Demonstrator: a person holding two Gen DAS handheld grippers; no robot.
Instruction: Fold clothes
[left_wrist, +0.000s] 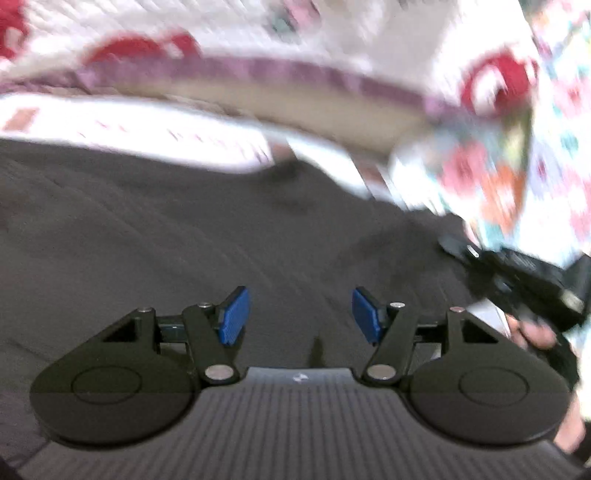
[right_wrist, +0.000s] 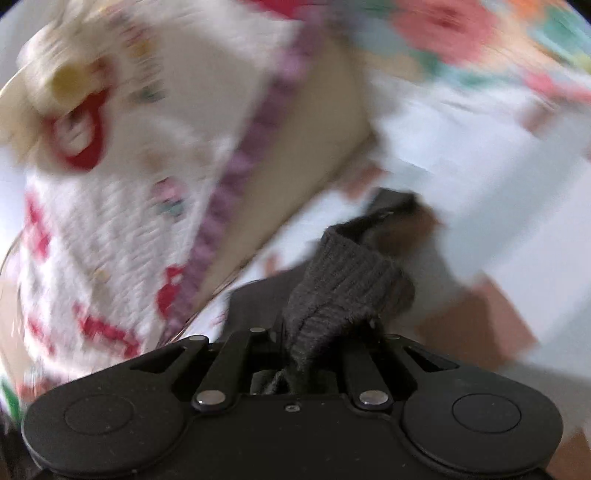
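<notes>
Patterned bedding blurs behind. Left tongs hang wide and empty over the spread dark knit. Right tongs are pinched on a bunched fold of that knit, lifted off the bed.

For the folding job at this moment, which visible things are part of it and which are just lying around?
Part of the job:
- dark grey knit garment, pinched in the shut right claw
- left claw, open above the same dark cloth

Lying about:
- white quilt with red and purple pattern
- bright floral fabric
</notes>
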